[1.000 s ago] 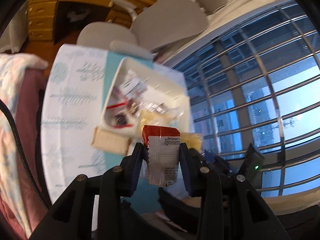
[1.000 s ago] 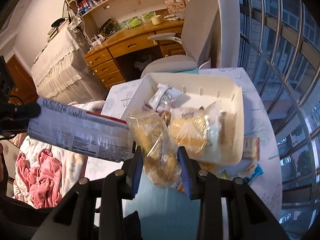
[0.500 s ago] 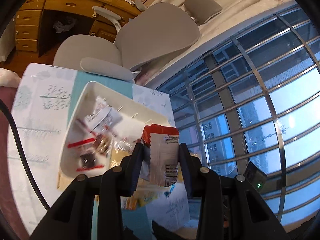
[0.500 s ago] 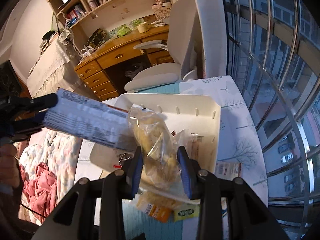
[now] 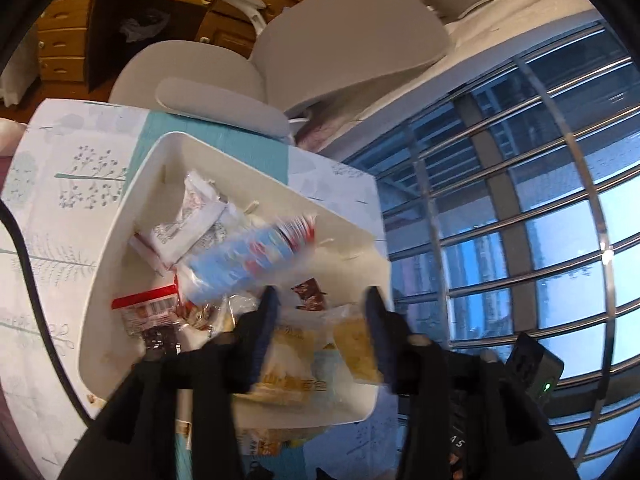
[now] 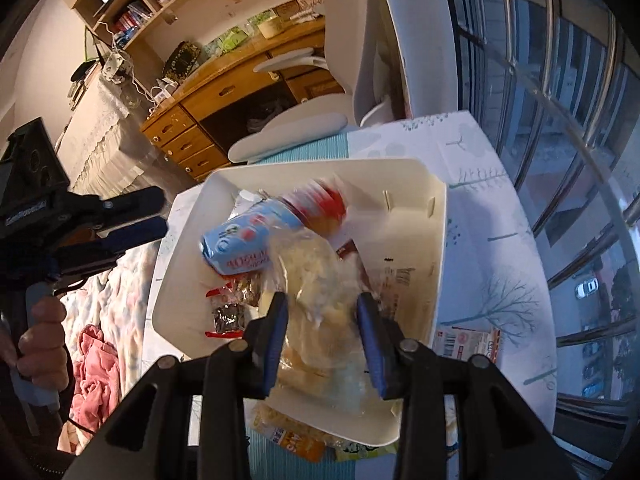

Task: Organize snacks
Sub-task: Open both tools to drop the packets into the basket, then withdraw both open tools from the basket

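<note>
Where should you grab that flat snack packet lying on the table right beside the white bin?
Probably by its outer end, coming in low from the window side. The packet lies flat on the tablecloth with its other end close against the white bin, so only the outer edge leaves the jaws room to pinch the thin wrapper.

1. The white rectangular plastic bin looks smooth and matt.
2. The light-blue and red snack packet is glossy film, blurred.
3. The clear crinkled plastic bag of yellowish pastry shines between the right tool's blue pads, which look matt.
4. The white tree-printed cloth on the desk looks smooth.
5. The brown drawer unit is polished wood.
6. The window bars are shiny metal.
</note>
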`<state>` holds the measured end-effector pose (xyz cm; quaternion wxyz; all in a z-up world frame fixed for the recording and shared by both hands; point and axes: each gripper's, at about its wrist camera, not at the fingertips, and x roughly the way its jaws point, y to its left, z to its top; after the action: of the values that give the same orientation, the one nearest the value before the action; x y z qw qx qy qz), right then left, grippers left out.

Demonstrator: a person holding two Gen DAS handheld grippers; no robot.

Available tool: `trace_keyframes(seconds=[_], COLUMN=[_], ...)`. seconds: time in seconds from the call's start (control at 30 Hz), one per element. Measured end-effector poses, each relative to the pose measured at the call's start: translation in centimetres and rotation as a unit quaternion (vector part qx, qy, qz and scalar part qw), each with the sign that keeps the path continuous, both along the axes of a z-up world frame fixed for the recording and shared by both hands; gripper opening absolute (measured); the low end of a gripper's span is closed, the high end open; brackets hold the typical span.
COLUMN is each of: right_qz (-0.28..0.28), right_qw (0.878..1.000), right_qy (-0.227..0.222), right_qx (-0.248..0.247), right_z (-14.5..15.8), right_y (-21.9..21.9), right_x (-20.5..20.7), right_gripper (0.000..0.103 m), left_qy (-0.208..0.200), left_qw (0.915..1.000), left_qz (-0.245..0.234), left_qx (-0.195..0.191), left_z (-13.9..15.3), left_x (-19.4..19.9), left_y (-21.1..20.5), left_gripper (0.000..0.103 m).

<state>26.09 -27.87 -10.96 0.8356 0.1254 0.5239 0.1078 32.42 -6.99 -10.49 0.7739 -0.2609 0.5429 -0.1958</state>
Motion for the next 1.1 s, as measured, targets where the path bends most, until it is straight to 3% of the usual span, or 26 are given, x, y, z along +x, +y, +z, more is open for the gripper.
trace_keyframes(seconds=[0.17,0.47,0.7,1.1], right_qz=[-0.001,-0.016,-0.035,-0.064], right_qw=[1.0,1.0,0.999,0.996], right_qy=[-0.001,-0.017,-0.032,-0.05], right_qx=[0.005,0.007,-0.004,-0.022], right_z=[0.0,1.7,3.7,5.7], right_y=[-0.3,0.4,2.5,6.8], right_x=[0.2,-1.7,-5.1,-13.4], right_gripper=[0.056,0.068,0.077,0.077], left_qy=[-0.002,0.006,-0.012,-0.022], left_qw=[0.9996,0.9993,0.999,0.9973], left_qz=[0.012,0.002,-0.017,-0.034], left_qx=[0.026,0.038,0.039,0.061], left_z=[0.5,1.7,3.7,5.3], left_x=[-1.1,-4.1,-8.6,-17.4], left_y=[0.4,1.8,3.9,9.0], left_gripper=[0.07,0.072,0.078,0.081])
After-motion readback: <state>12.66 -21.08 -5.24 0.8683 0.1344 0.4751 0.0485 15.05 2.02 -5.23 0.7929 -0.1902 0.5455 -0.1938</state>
